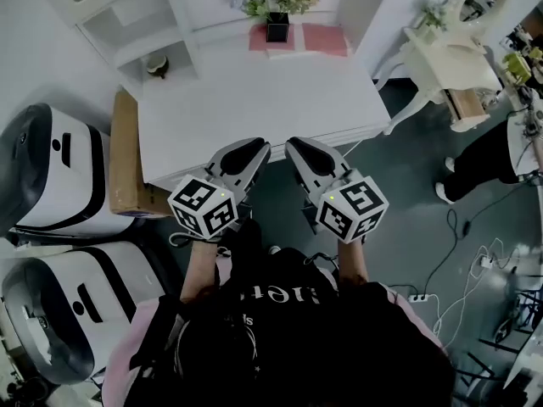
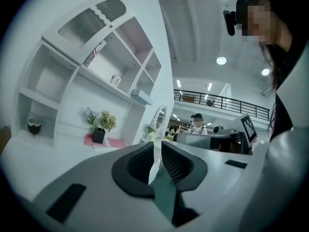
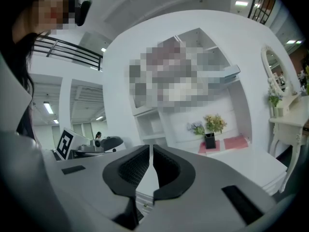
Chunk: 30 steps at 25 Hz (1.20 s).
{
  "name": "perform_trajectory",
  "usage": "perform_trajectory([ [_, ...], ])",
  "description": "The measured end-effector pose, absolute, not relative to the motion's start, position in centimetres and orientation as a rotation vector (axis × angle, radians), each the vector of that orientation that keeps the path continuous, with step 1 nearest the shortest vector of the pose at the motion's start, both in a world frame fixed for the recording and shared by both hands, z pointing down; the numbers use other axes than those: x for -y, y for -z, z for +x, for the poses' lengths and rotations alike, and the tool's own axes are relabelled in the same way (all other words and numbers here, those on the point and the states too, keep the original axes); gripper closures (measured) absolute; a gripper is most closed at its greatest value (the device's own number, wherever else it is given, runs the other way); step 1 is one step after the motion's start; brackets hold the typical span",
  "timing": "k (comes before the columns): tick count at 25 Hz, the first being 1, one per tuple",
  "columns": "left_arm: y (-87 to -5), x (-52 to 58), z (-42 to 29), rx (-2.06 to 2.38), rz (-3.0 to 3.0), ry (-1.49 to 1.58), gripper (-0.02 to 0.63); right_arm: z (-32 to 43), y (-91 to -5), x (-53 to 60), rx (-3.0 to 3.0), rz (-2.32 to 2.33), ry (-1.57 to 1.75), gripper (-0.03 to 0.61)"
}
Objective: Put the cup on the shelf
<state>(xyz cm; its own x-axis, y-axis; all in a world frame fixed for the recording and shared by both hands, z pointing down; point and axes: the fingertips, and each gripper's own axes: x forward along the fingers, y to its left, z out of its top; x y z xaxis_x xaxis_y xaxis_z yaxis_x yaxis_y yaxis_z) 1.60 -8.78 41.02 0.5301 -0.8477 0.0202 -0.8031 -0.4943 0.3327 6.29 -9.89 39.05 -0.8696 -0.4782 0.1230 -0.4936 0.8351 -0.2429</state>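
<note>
Probably light and breakable, the small brown cup (image 2: 34, 126) suits a rim grip; left gripper (image 2: 158, 150) and right gripper (image 3: 151, 152) fingers nearly closed, empty.

A small brown cup (image 1: 157, 64) with a pale inside stands upright in a low open compartment of the white shelf (image 1: 182, 24), at the upper left of the head view. In the left gripper view it sits at the far left.

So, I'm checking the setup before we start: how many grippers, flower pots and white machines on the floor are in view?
Grippers (left gripper, right gripper): 2
Flower pot: 1
White floor machines: 2
Total: 5
</note>
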Motion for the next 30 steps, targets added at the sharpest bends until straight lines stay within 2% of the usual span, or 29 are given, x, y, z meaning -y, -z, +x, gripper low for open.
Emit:
perform_trajectory([
  [10, -43.0, 2.0, 5.2, 1.431, 2.386, 0.171, 0.571, 8.7, -40.4, 3.7, 2.973, 0.628, -0.457, 0.52],
  [30, -42.0, -2.1, -0.1, 1.523, 2.345, 0.155, 0.572, 3.4, -39.7, 0.3, 2.981, 0.523, -0.456, 0.52],
])
